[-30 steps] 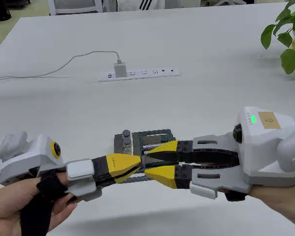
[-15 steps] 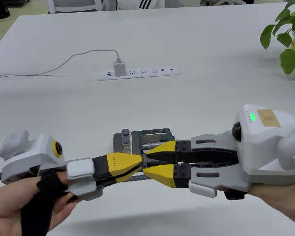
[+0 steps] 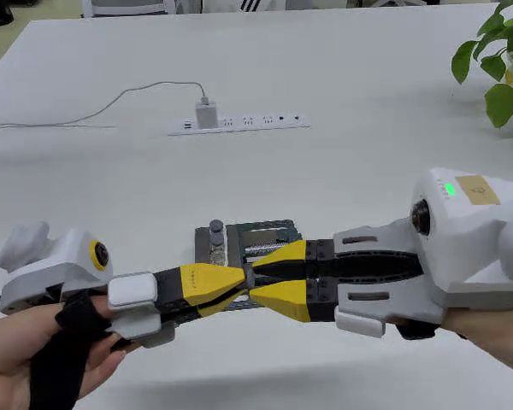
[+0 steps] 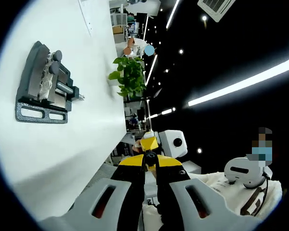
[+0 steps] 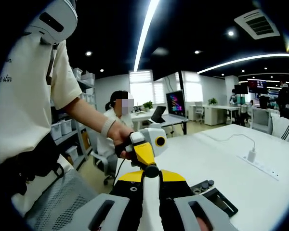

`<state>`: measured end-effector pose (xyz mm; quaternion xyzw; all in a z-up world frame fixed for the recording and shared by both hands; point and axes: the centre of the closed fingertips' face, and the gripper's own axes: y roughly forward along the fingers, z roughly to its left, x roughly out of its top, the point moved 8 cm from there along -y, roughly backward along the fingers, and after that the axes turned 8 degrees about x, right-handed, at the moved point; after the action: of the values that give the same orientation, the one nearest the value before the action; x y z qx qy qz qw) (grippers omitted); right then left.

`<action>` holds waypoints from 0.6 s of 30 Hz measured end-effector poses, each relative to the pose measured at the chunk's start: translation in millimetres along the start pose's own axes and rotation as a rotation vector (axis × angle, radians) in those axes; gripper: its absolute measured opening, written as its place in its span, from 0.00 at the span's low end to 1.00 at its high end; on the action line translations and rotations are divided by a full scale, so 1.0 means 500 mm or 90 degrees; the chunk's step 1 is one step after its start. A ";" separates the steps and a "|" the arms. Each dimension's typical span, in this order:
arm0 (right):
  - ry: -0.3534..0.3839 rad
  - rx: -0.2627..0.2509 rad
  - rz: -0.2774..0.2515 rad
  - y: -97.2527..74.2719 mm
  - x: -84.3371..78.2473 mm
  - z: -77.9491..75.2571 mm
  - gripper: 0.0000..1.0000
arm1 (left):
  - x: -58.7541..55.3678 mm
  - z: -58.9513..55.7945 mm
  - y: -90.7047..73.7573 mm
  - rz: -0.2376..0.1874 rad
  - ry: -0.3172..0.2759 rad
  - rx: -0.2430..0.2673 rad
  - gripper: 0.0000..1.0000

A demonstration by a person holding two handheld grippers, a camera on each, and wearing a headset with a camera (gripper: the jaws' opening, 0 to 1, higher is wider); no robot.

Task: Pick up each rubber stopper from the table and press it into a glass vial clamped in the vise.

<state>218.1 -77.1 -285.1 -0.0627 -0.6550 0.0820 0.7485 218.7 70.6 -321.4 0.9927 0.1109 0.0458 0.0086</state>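
Head view: glass vials in vise

A white surface carried a white power strip with a white charger plugged in, its grey cable trailing away left. A leafy green plant stood at the far right edge.

The left gripper and right gripper hide the near part of the vise. Which one grips the small dark object between them is unclear.
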 end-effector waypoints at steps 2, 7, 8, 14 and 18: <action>0.006 0.001 -0.002 0.000 0.001 0.000 0.06 | 0.000 -0.001 0.000 0.000 0.000 -0.002 0.04; 0.010 0.004 0.000 -0.001 0.003 0.002 0.06 | -0.002 -0.002 0.000 0.000 0.005 -0.004 0.05; 0.011 0.006 0.000 -0.001 0.003 0.002 0.06 | -0.002 -0.002 0.000 0.000 0.005 -0.005 0.05; 0.014 0.010 0.002 0.001 0.004 0.004 0.05 | -0.007 -0.001 -0.002 -0.004 0.004 -0.009 0.05; 0.023 0.012 -0.002 0.001 0.003 0.004 0.05 | -0.008 -0.006 -0.003 -0.010 0.020 -0.003 0.05</action>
<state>216.2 -76.4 -283.6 -0.0561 -0.6407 0.0862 0.7609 214.1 71.1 -318.6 0.9909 0.1190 0.0617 0.0094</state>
